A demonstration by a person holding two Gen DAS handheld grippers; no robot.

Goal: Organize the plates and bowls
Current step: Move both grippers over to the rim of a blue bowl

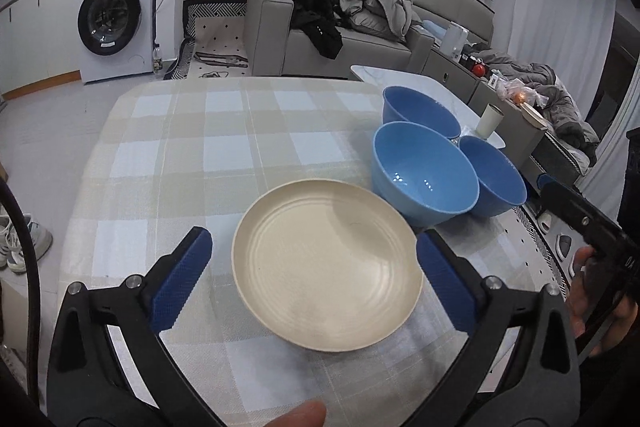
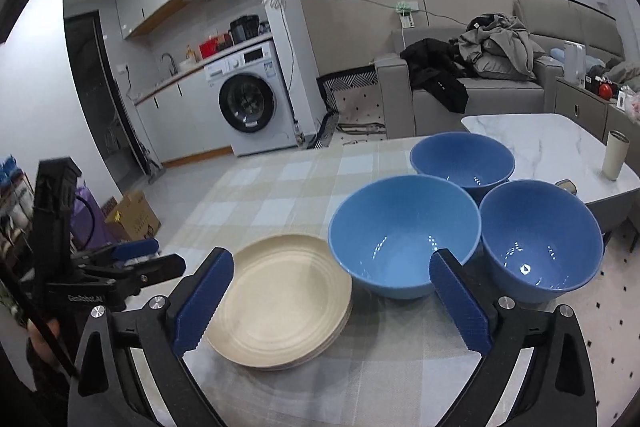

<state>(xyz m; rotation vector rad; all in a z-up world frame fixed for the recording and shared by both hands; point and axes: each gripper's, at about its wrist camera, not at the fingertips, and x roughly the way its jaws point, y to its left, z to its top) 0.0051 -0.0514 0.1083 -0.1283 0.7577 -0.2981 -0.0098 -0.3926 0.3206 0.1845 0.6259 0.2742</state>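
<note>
Left wrist view: left gripper (image 1: 314,277) spread wide, holding nothing, fingers flanking cream plates (image 1: 326,265) at lower centre on checked cloth (image 1: 180,155). Three blue bowls (image 1: 424,173) clustered at right of frame, nearest beside the plates.

Right wrist view: right gripper (image 2: 330,301) wide open, empty, above cloth; plates (image 2: 280,301) stacked lower centre; bowls (image 2: 404,239) right of them; washer (image 2: 252,99) behind.

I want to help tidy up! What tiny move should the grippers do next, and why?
Probably ease the right gripper forward to the nearest bowl and close on its rim. The three blue bowls sit apart, unstacked, while the plates look already piled. Both grippers are open and empty, and that bowl lies just ahead of the right one.
</note>
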